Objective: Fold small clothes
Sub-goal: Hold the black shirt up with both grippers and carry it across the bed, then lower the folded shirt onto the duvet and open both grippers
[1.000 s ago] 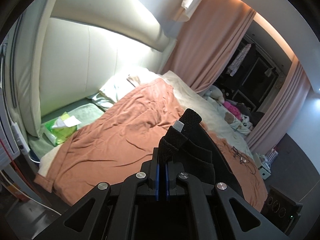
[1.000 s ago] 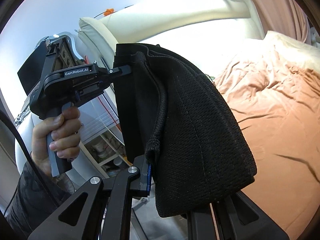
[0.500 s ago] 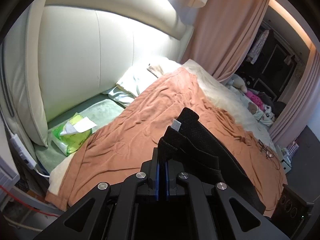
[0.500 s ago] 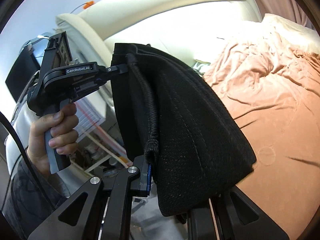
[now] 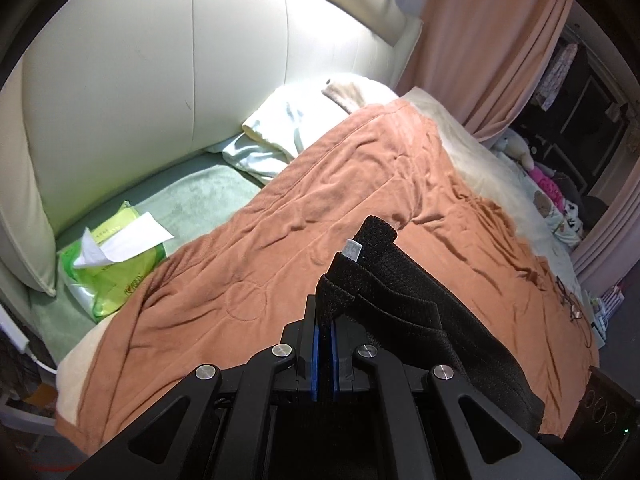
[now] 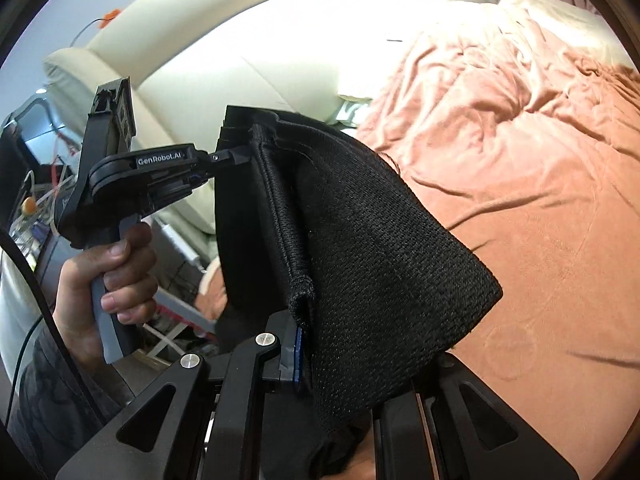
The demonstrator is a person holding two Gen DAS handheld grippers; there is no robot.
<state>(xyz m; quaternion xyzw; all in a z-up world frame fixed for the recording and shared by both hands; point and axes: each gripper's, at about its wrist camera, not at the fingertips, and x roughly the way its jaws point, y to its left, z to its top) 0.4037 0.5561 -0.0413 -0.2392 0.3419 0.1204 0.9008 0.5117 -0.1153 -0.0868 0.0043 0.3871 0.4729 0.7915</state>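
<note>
A small black mesh garment (image 6: pixel 372 248) hangs in the air between both grippers, above an orange bedspread (image 5: pixel 320 216). My left gripper (image 5: pixel 325 312) is shut on one end of its waistband, where a small white label shows; the cloth (image 5: pixel 432 320) trails to the right. In the right wrist view, my right gripper (image 6: pixel 302 340) is shut on the other end of the corded waistband. The left gripper (image 6: pixel 224 158), held by a hand (image 6: pixel 108 276), pinches the top corner. The garment hangs doubled over and hides the right gripper's right finger.
A green tissue pack (image 5: pixel 108 264) lies on a pale green towel (image 5: pixel 192 200) by the cream padded headboard (image 5: pixel 160 60). White pillows (image 5: pixel 304 120) sit at the bed's head. Glasses (image 5: pixel 570 300) rest on the bedspread's far right. Pink curtains (image 5: pixel 480 40) and clutter stand beyond the bed.
Both grippers have moved forward and lower toward the bed with the garment still stretched between them. The bedspread and headboard now fill more of both views.
</note>
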